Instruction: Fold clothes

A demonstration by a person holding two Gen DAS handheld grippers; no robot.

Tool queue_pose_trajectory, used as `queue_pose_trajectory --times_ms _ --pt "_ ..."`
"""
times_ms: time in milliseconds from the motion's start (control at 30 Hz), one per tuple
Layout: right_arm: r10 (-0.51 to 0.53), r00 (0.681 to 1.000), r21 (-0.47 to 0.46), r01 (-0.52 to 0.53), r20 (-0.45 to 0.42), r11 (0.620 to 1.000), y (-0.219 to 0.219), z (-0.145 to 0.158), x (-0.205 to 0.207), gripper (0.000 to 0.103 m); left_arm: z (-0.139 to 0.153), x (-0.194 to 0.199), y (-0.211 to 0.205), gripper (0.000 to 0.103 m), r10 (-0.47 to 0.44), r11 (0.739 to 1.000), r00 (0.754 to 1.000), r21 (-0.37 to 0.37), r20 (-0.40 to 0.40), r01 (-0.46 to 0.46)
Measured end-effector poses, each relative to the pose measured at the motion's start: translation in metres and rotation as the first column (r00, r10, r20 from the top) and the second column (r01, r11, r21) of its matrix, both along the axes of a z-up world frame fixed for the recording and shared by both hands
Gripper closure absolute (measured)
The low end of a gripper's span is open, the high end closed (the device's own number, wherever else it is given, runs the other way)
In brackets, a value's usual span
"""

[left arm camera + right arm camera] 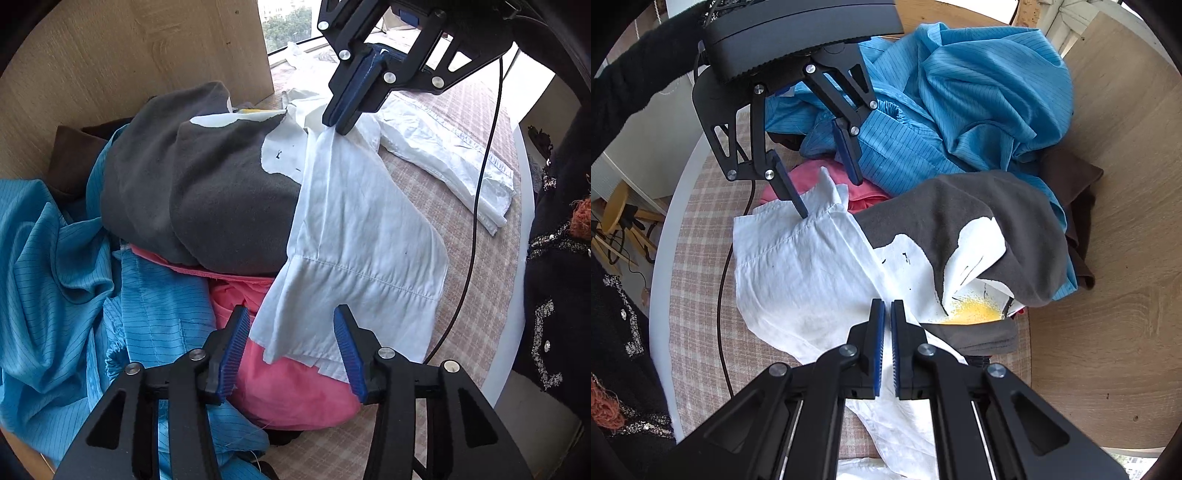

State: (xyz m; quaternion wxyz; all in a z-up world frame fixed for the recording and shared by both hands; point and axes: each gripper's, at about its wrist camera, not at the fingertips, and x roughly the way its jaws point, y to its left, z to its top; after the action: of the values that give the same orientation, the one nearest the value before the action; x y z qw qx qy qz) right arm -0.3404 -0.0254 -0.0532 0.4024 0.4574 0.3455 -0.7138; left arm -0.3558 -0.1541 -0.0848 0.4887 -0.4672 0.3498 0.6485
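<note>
I'm pinching the white shirt (354, 229) with my right gripper (887, 308), left gripper (291, 325) spread over its hem — blue (48, 258), grey (192, 184), pink clothes (291, 391) heaped alongside.

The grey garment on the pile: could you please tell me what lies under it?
Under the grey garment show pink cloth and blue striped fabric; anything deeper is covered.

A checked pink-and-cream tablecloth (476, 236) covers the round white table (663, 258); a pale wooden panel (129, 62) stands behind; a window (288, 22) shows green trees outside; a black cable (476, 221) trails across the cloth; a wooden stool (617, 210) stands on the floor beyond the table's edge.
</note>
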Motion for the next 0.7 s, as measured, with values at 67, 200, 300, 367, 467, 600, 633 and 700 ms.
queue_pose_trajectory --times_ms 67,200,300,367,467,600,633,700 --pt "0.001 1.0 0.012 -0.001 0.005 1.0 -0.002 -0.002 -0.001 0.099 -0.001 -0.006 0.005 0.057 -0.017 1.0 1.0 -0.006 0.016 0.017" --pt "0.009 1.0 0.021 -0.01 0.01 1.0 -0.005 -0.009 -0.001 0.099 -0.007 -0.019 0.01 0.054 -0.047 0.999 0.994 -0.011 0.099 0.048" --pt "0.019 1.0 0.021 -0.019 0.003 1.0 -0.004 -0.01 0.002 0.099 -0.016 -0.023 0.014 0.051 -0.08 0.996 0.981 -0.016 0.176 0.084" --pt "0.025 1.0 0.023 -0.025 -0.002 0.999 -0.004 -0.011 0.004 0.099 -0.023 -0.023 0.018 0.05 -0.097 0.994 0.975 -0.037 0.202 0.107" --pt "0.025 1.0 0.021 -0.025 -0.002 0.999 -0.004 -0.013 0.003 0.099 -0.031 -0.024 0.022 0.05 -0.097 0.992 0.969 -0.061 0.229 0.114" --pt "-0.009 1.0 -0.023 0.009 0.021 1.0 0.004 -0.007 0.0 0.097 -0.025 -0.021 0.018 0.078 -0.093 0.993 0.963 -0.051 0.254 0.109" --pt "-0.035 0.998 -0.067 0.039 0.055 0.997 0.011 -0.001 -0.004 0.097 -0.022 -0.018 0.015 0.087 -0.093 0.993 0.964 -0.05 0.25 0.109" --pt "-0.097 0.988 -0.181 0.118 0.119 0.976 0.037 0.018 -0.012 0.097 -0.018 -0.012 0.015 0.092 -0.083 0.994 0.97 -0.053 0.23 0.097"
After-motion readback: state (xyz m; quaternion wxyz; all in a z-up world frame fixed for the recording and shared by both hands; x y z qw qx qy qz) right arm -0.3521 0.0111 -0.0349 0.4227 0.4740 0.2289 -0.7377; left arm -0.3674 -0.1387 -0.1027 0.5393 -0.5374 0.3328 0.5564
